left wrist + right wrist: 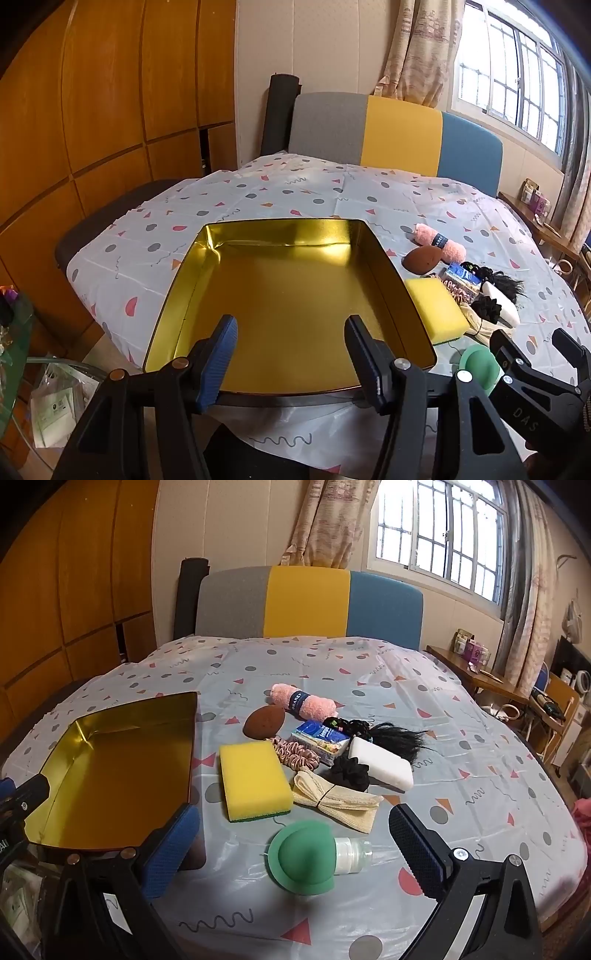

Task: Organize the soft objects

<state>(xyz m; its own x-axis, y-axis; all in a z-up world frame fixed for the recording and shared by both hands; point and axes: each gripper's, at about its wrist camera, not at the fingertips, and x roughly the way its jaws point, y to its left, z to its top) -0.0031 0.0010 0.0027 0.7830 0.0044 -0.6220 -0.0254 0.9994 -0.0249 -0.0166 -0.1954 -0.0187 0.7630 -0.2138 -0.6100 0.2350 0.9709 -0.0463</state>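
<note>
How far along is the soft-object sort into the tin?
Done: nothing, the gold tin is empty. In hand: nothing. The left hand-held gripper is open over the tin, and the right hand-held gripper is wide open around the green sponge-topped bottle without gripping it. Left: the yellow sponge, pink towel roll, brown sponge, scrunchies and the rest, all on the tablecloth.
</note>
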